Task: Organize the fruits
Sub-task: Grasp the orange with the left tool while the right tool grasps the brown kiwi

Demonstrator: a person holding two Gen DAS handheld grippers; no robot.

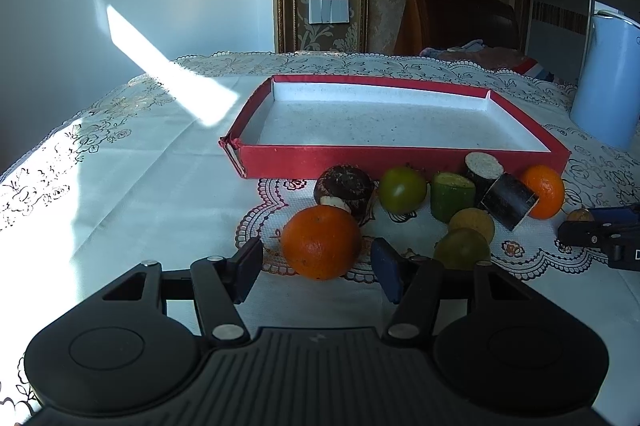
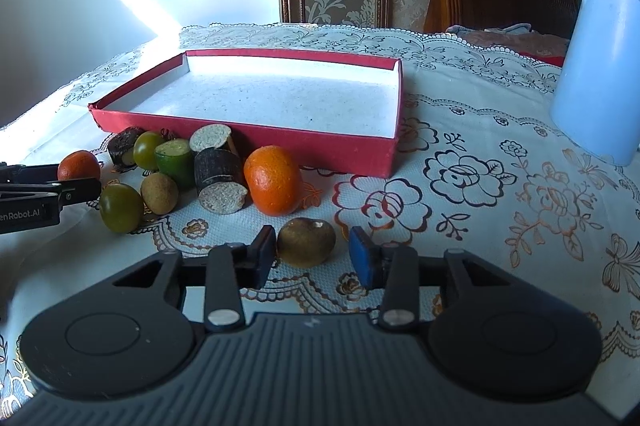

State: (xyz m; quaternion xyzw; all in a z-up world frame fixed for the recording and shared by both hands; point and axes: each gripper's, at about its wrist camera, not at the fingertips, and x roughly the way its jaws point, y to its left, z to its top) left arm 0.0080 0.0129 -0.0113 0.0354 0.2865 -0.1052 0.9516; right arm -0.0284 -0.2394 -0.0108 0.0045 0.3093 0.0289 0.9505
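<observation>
A small orange (image 1: 320, 242) lies on the tablecloth between the fingers of my left gripper (image 1: 318, 246), with a narrow strip of cloth showing on either side of it; the jaws stand open around it. In the right wrist view the same orange (image 2: 78, 165) sits at the left gripper's (image 2: 80, 179) tips. A round brown fruit (image 2: 306, 242) lies between the fingers of my right gripper (image 2: 312, 238). The left pad is against it and the blue right pad (image 2: 360, 258) stands apart. The red tray (image 1: 400, 161) (image 2: 320, 149) behind the fruit has nothing in it.
A heap lies before the tray: a second orange (image 2: 272, 179), green fruits (image 2: 120, 207), a green cut piece (image 1: 452, 201), dark cylinders (image 1: 508, 201) and a dark brown fruit (image 1: 344, 185). A pale blue jug (image 2: 596, 65) stands at the right. The table's edge curves away on the left.
</observation>
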